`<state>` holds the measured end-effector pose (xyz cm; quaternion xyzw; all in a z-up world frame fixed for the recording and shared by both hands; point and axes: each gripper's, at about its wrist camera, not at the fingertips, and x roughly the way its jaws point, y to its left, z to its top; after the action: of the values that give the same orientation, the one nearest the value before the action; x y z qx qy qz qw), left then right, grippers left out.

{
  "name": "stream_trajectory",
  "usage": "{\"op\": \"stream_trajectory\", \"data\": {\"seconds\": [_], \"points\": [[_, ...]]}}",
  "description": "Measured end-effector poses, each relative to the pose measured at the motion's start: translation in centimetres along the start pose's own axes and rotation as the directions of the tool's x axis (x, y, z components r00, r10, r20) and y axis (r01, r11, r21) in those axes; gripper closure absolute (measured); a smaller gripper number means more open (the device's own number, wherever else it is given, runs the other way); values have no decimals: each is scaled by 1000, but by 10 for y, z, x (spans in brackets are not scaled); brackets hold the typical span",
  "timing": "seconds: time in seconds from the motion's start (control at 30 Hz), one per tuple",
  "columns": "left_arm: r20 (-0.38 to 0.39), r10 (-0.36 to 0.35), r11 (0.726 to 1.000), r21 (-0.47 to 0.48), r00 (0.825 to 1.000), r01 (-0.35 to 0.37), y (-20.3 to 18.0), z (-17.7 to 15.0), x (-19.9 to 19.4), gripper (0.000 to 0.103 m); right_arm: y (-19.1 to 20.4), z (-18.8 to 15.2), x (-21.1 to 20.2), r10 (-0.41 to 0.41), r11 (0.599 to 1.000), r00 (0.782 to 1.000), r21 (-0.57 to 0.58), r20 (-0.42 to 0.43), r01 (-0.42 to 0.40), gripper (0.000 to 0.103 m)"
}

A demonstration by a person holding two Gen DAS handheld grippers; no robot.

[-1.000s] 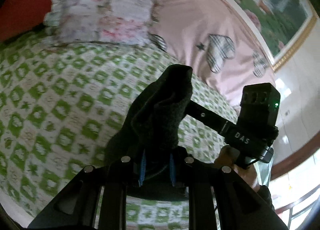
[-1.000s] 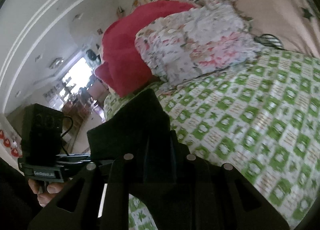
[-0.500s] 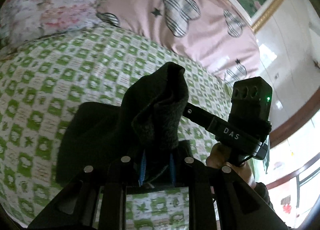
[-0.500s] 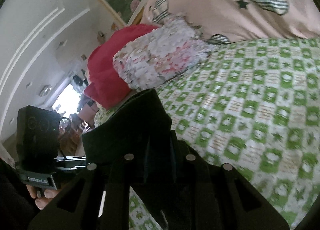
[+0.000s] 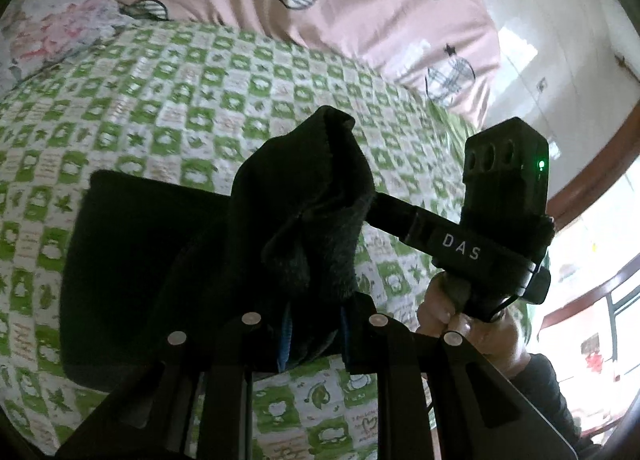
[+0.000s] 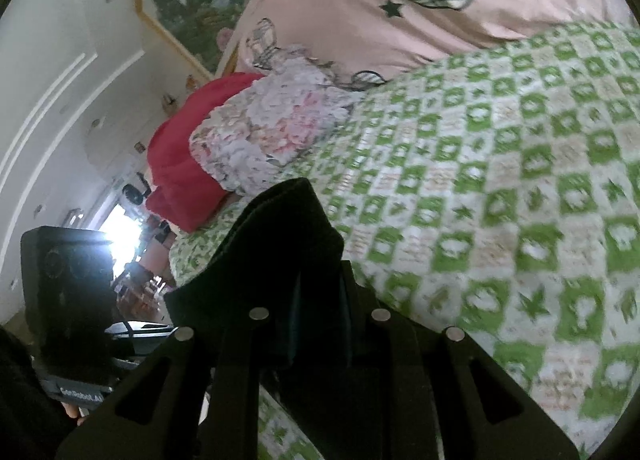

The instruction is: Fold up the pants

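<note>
The pants are dark, near-black cloth. In the left wrist view my left gripper (image 5: 314, 334) is shut on a bunched edge of the pants (image 5: 308, 212), which stands up above the fingers, while a flat dark part (image 5: 132, 260) lies on the green checked bedspread (image 5: 192, 108). In the right wrist view my right gripper (image 6: 320, 324) is shut on another edge of the pants (image 6: 288, 236), held above the bed. The right gripper's body (image 5: 496, 228) shows in the left wrist view, close to the right of the cloth. The left gripper's body (image 6: 68, 292) shows at the lower left of the right wrist view.
A pink quilt with plaid hearts (image 5: 340, 4) lies at the head of the bed. A floral pillow (image 6: 272, 140) and a red blanket (image 6: 180, 168) lie beside it. A framed painting (image 6: 192, 0) hangs on the wall. A bright window (image 5: 592, 300) is at right.
Both grippers have moved along the bed with the pants still held. More of the pants now lies flat on the bedspread in the left wrist view. The pillows have shifted toward the frame edges.
</note>
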<state>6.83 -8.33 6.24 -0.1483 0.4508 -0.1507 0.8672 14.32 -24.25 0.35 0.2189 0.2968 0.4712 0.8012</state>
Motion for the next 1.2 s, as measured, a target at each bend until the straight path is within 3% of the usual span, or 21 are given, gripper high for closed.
{"op": "stream_trajectory", "data": {"seconds": [0.27,0.43,0.53,0.57,0.6,0.7,0.77,0.8,0.83,1.2], "points": [[-86,27,999,22,996,-25,-3,-13,35,83,-26,-18,-12,-63,995,998,80,-15,64,85],[-92,17,1000,15,996,-16,0,-17,39,80,-30,-24,-27,-109,989,994,101,6,108,85],[-100,-8,1000,15,995,10,0,-18,39,69,-28,-26,-33,-138,985,990,109,16,135,84],[-106,-25,1000,13,994,27,0,-18,39,57,-27,-27,-34,-149,983,989,110,16,146,84],[-110,-46,999,8,993,47,-1,-19,38,52,-26,-28,-34,-160,981,987,111,16,158,84],[-114,-61,998,14,992,63,-3,-21,36,46,-21,-32,-37,-208,972,978,111,13,205,83],[-116,-60,998,21,991,63,-3,-22,33,45,-20,-34,-40,-245,962,969,124,10,242,70],[-115,-65,998,17,991,67,-2,-23,30,44,-21,-35,-41,-270,954,963,139,1,267,50],[-113,-69,997,12,991,71,-1,-23,28,44,-21,-36,-43,-285,948,959,149,1,282,38],[-64,-65,998,-16,996,64,20,-26,-7,40,-5,-50,-59,-292,942,955,187,48,279,29]]}}
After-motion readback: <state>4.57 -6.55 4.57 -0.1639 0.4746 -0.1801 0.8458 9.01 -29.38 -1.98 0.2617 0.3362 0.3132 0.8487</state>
